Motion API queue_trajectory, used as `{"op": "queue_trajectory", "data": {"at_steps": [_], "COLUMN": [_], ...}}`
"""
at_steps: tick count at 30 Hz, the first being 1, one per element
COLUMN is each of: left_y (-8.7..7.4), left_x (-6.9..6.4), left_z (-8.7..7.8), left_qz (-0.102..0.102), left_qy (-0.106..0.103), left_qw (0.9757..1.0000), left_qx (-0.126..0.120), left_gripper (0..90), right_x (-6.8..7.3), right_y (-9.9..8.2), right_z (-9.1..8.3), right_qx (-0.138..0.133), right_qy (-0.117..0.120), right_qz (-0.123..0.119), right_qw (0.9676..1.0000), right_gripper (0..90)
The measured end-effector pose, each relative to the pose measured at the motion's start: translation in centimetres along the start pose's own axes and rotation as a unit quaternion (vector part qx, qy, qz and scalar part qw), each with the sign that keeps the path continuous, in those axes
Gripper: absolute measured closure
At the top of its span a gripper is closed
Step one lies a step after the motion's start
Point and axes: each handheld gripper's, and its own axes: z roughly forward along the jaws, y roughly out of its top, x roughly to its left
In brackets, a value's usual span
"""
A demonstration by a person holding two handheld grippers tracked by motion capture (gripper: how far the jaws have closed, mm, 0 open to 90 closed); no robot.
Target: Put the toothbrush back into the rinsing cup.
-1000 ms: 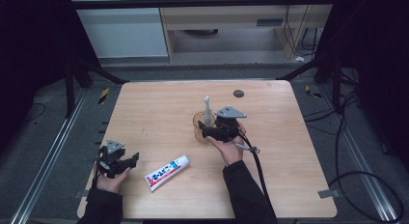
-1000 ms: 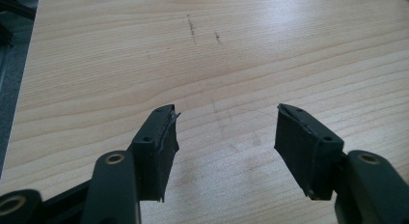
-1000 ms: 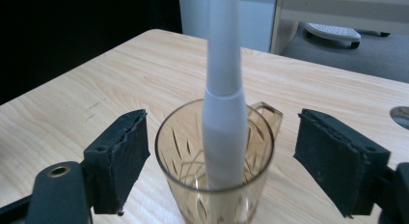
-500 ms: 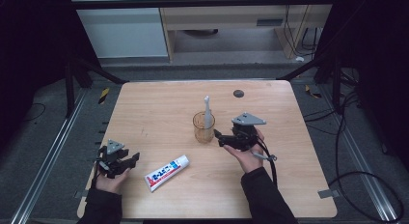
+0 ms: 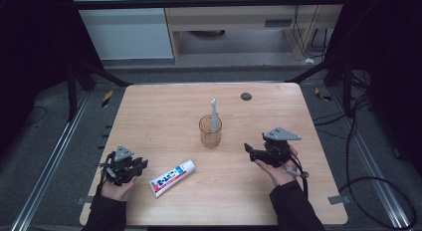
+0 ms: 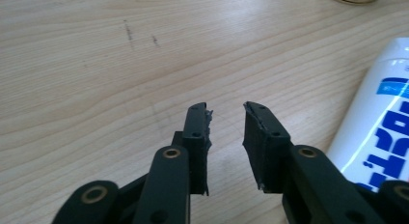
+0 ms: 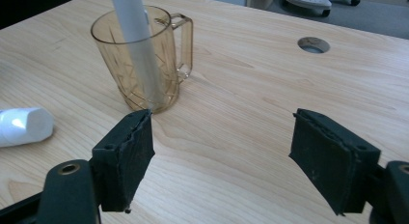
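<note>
**Toothpaste tube lies just right of the left jaws**

The left gripper [image 6: 226, 122] is seen with its jaws narrowed, just closing on nothing. The toothpaste tube [image 5: 172, 177] lies flat just to their right, its long axis slanting from near-left to far-right on the worktop [image 5: 164, 111]. The right gripper [image 7: 222, 151], jaws wide and empty, has been drawn rightward from the cup [image 5: 210, 131] with the toothbrush [image 5: 214, 114].
</note>
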Motion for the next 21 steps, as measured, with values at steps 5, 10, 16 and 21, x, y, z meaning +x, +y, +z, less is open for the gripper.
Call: {"op": "queue_trajectory", "data": {"at_steps": [5, 10, 16, 21], "left_y": [0.0, -0.1, -0.2, -0.3], "left_x": [-0.7, -1.6, -2.2, -2.4], "left_z": [0.2, 0.5, 0.7, 0.6], "left_qz": [0.012, 0.027, 0.045, 0.054], "left_qy": [-0.016, -0.034, -0.053, -0.064], "left_qw": [0.9997, 0.9984, 0.9959, 0.9944], "left_qx": [0.013, 0.037, 0.057, 0.066], "left_gripper": [78.6, 84.4, 88.5, 89.3], "right_x": [-1.0, -1.7, -2.3, -2.8], "right_y": [-1.0, -2.2, -3.2, -3.8], "right_z": [-0.9, -1.6, -2.0, -2.5], "right_qx": [0.005, 0.017, 0.024, 0.027], "right_qy": [-0.008, -0.017, -0.027, -0.033], "right_qz": [0.004, 0.004, -0.002, 0.0], "right_qw": [0.9999, 0.9997, 0.9994, 0.9991], "right_gripper": [23.2, 23.2, 22.9, 22.6]}}
